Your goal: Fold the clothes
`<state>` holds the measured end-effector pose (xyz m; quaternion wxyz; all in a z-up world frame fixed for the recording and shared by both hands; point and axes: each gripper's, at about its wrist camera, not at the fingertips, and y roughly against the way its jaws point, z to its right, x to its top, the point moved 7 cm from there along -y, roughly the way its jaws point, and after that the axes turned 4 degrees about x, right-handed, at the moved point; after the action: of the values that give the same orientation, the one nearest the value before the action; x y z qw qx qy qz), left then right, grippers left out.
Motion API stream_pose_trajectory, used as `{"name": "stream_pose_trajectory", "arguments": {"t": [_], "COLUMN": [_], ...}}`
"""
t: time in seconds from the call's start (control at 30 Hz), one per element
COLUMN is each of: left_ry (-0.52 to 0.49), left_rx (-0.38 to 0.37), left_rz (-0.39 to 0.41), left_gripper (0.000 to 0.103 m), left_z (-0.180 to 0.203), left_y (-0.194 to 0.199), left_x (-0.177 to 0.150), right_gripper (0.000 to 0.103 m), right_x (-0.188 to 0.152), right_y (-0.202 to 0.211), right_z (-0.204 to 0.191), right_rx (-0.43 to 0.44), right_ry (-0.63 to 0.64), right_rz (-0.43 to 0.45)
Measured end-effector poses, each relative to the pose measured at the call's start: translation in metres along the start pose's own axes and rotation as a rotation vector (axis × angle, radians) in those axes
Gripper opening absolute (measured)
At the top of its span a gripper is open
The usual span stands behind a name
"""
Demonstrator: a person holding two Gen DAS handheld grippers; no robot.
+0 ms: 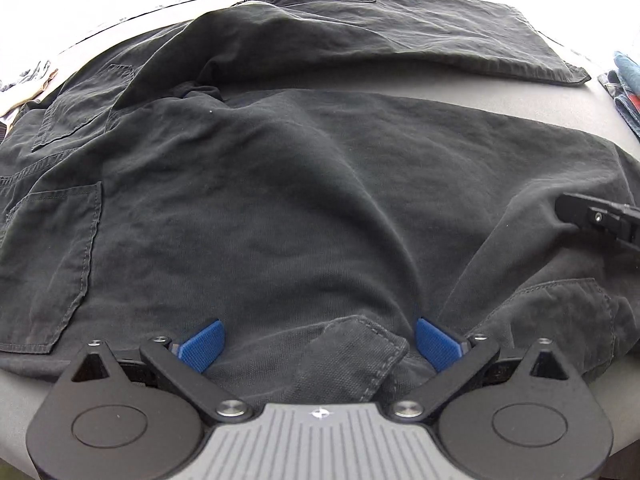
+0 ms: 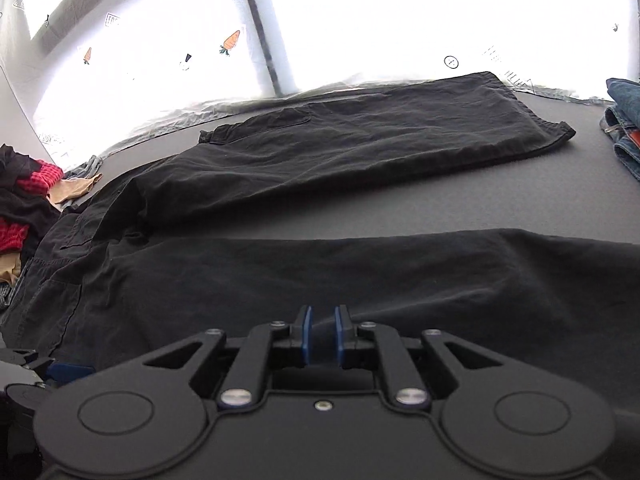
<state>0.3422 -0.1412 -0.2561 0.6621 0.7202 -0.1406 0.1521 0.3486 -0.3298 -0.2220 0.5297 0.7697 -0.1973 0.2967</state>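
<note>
Clothes pile (image 2: 24,196) far left on grey table (image 2: 500,204). Black cargo trousers (image 1: 304,184) spread across it, legs apart. Left gripper (image 1: 318,344) angled down, jaws wide over a pocket flap. Right gripper (image 2: 320,334) tilted lower, pads w/ slim gap, nothing between; jeans (image 2: 624,124) far right.

Grey table (image 2: 440,200); bright windows (image 2: 400,20) behind.

Left tool (image 1: 318,344) gapes wide; right tool (image 2: 321,334) barely parted.

Cut off by the right edge beside the black trousers (image 2: 360,152): folded jeans (image 2: 626,120). Cropped at left: clothes pile (image 2: 24,200). Overexposed beyond the surface (image 2: 440,204): windows.
</note>
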Motion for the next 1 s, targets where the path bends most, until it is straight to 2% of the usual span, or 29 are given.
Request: {"name": "stream_pose_trajectory", "arguments": {"t": [0.07, 0.17, 0.3, 0.5, 0.6, 0.63, 0.7, 0.77, 0.87, 0.93, 1.0], "left_ry": [-0.015, -0.004, -0.002, 0.007, 0.011, 0.015, 0.022, 0.027, 0.106, 0.181, 0.277], "left_rx": [0.013, 0.014, 0.011, 0.012, 0.023, 0.027, 0.033, 0.025, -0.039, -0.086, -0.136], "left_rz": [0.018, 0.027, 0.044, 0.111, 0.161, 0.17, 0.179, 0.157, 0.141, 0.14, 0.143], "left_gripper": [0.103, 0.103, 0.103, 0.103, 0.103, 0.103, 0.103, 0.103, 0.103, 0.103, 0.103], "left_z": [0.0, 0.0, 0.0, 0.0, 0.001, 0.001, 0.002, 0.0, -0.015, -0.028, -0.046], "left_y": [0.0, 0.0, 0.0, 0.005, 0.008, 0.009, 0.01, 0.01, 0.018, 0.025, 0.031], "left_x": [-0.005, -0.005, -0.005, -0.012, -0.016, -0.017, -0.018, -0.016, -0.018, -0.022, -0.028], "right_gripper": [0.013, 0.018, 0.018, 0.016, 0.02, 0.024, 0.041, 0.078, 0.101, 0.102, 0.102], "right_x": [-0.026, -0.054, -0.069, -0.083, -0.086, -0.087, -0.089, -0.091, -0.094, -0.096, -0.101], "right_y": [-0.003, 0.008, 0.021, 0.036, 0.042, 0.045, 0.051, 0.059, 0.072, 0.082, 0.092], "right_z": [-0.007, -0.006, -0.004, 0.011, 0.014, 0.018, 0.025, 0.032, 0.046, 0.059, 0.074], "right_rx": [-0.004, 0.005, -0.048, -0.092, -0.083, -0.069, -0.027, 0.02, 0.038, 0.048, 0.096], "right_ry": [0.032, 0.049, 0.159, 0.145, 0.123, 0.087, 0.003, -0.093, -0.219, -0.334, -0.485], "right_rz": [-0.047, -0.024, -0.039, -0.041, -0.063, -0.07, -0.071, -0.054, -0.013, 0.033, 0.084]}}
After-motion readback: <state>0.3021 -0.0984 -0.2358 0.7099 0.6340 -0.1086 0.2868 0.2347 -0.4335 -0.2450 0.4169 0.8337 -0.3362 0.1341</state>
